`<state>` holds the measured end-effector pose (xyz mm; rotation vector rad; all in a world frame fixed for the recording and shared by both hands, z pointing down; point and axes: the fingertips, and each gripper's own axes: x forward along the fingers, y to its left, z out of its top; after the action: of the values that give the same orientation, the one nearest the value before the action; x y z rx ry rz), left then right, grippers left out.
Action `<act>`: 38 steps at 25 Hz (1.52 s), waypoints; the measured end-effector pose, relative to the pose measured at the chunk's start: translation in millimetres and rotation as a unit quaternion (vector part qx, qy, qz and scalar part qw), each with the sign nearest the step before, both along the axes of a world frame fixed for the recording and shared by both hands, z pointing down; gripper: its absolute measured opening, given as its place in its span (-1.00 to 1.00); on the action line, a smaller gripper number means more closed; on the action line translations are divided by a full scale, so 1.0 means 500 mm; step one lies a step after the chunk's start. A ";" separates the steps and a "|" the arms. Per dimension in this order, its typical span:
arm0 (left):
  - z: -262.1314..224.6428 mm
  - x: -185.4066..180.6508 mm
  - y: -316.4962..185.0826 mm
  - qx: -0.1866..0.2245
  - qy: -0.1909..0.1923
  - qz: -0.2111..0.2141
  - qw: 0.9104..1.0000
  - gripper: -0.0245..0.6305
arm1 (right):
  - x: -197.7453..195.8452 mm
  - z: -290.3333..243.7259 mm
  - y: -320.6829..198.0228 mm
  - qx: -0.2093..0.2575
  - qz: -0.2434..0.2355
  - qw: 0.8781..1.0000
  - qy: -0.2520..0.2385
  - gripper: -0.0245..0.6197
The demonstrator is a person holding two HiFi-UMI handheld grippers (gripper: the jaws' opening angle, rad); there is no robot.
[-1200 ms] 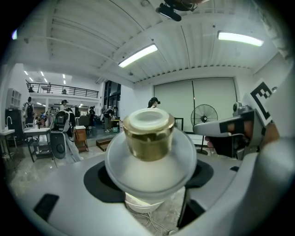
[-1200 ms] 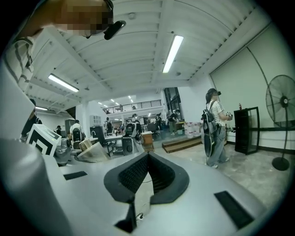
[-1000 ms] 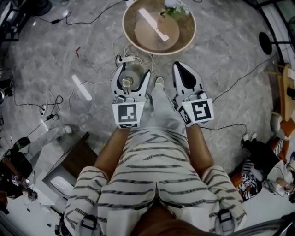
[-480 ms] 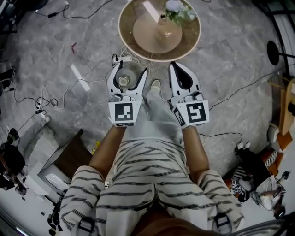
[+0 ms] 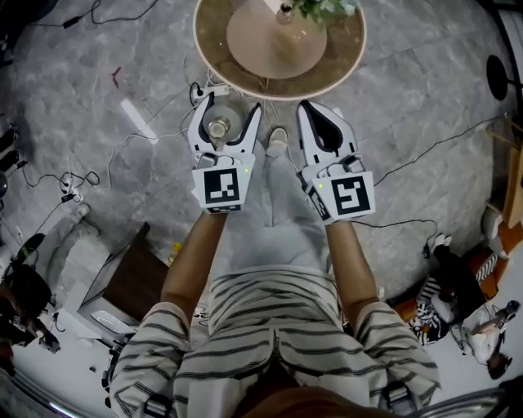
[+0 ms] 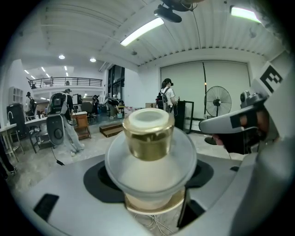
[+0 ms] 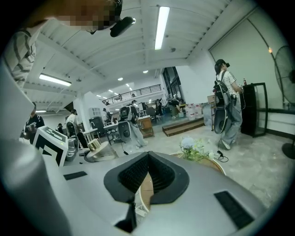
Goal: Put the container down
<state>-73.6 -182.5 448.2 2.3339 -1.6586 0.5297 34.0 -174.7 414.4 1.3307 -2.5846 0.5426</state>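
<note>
My left gripper (image 5: 225, 114) is shut on the container (image 5: 218, 128), a clear round jar with a gold neck. In the left gripper view the container (image 6: 148, 154) fills the middle, gripped between the grey jaws. My right gripper (image 5: 317, 112) is beside it, shut with nothing in it; in its own view the black pads (image 7: 131, 175) meet. Both grippers hover at the near rim of a round wooden table (image 5: 343, 61). The left gripper with the jar's gold neck (image 7: 94, 144) also shows in the right gripper view.
A small vase with flowers (image 5: 315, 8) stands on the table's far side; the flowers (image 7: 193, 148) show ahead of the right gripper. Cables and a power strip (image 5: 204, 86) lie on the marble floor. A dark wooden box (image 5: 131, 282) sits at lower left.
The round table has come closer to both grippers, its near rim now just ahead of the jaws. The left gripper still holds the container; the right stays shut.
</note>
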 end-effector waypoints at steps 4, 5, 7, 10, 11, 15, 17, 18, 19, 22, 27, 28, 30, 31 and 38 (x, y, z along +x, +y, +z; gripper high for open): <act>0.078 -0.006 -0.025 -0.017 0.003 0.000 1.000 0.10 | -0.001 0.061 -0.026 -0.010 0.016 1.000 0.001 -0.90; 0.098 -0.010 -0.032 -0.020 0.004 -0.001 1.000 0.09 | -0.003 0.074 -0.031 -0.011 0.018 1.000 0.003 -0.90; 0.135 -0.014 -0.043 -0.025 0.004 -0.001 1.000 0.10 | -0.007 0.098 -0.038 -0.013 0.020 1.000 0.005 -0.90; 0.186 -0.015 -0.061 -0.030 0.002 -0.002 1.000 0.10 | -0.005 0.132 -0.045 -0.015 0.023 1.000 0.011 -0.90; 0.203 -0.014 -0.066 -0.032 0.002 -0.004 0.999 0.10 | -0.003 0.144 -0.046 -0.016 0.024 1.000 0.013 -0.90; 0.275 -0.019 -0.089 -0.039 0.002 -0.010 0.999 0.10 | -0.003 0.199 -0.046 -0.022 0.033 0.999 0.019 -0.90; 0.312 -0.022 -0.100 -0.041 -0.001 -0.010 0.999 0.10 | -0.006 0.228 -0.044 -0.029 0.035 0.999 0.021 -0.90; 0.329 -0.022 -0.107 -0.042 -0.003 -0.011 0.999 0.10 | -0.007 0.241 -0.045 -0.032 0.034 0.999 0.023 -0.90; 0.346 -0.022 -0.115 -0.043 -0.004 -0.011 0.999 0.10 | -0.009 0.254 -0.047 -0.034 0.033 0.999 0.024 -0.90; 0.390 -0.018 -0.139 -0.043 -0.008 -0.006 0.999 0.10 | -0.013 0.287 -0.054 -0.041 0.032 0.998 0.026 -0.90; 0.463 -0.019 -0.181 -0.051 -0.019 0.004 0.999 0.10 | -0.027 0.330 -0.072 -0.049 0.035 0.998 0.024 -0.90; 0.478 -0.020 -0.186 -0.054 -0.020 0.004 0.998 0.10 | -0.029 0.337 -0.073 -0.050 0.034 0.998 0.025 -0.90; 0.507 -0.019 -0.198 -0.059 -0.024 0.006 0.998 0.10 | -0.031 0.350 -0.079 -0.051 0.032 0.998 0.027 -0.90; 0.520 -0.017 -0.205 -0.061 -0.027 0.008 0.998 0.10 | -0.032 0.356 -0.083 -0.051 0.032 0.998 0.028 -0.90; 0.612 -0.001 -0.236 -0.075 -0.071 0.045 0.994 0.10 | -0.026 0.408 -0.106 -0.066 0.039 0.997 0.033 -0.90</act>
<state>-74.2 -300.4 754.2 2.3167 -1.5188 0.8251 21.2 -227.6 618.6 1.3852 -2.4075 0.6580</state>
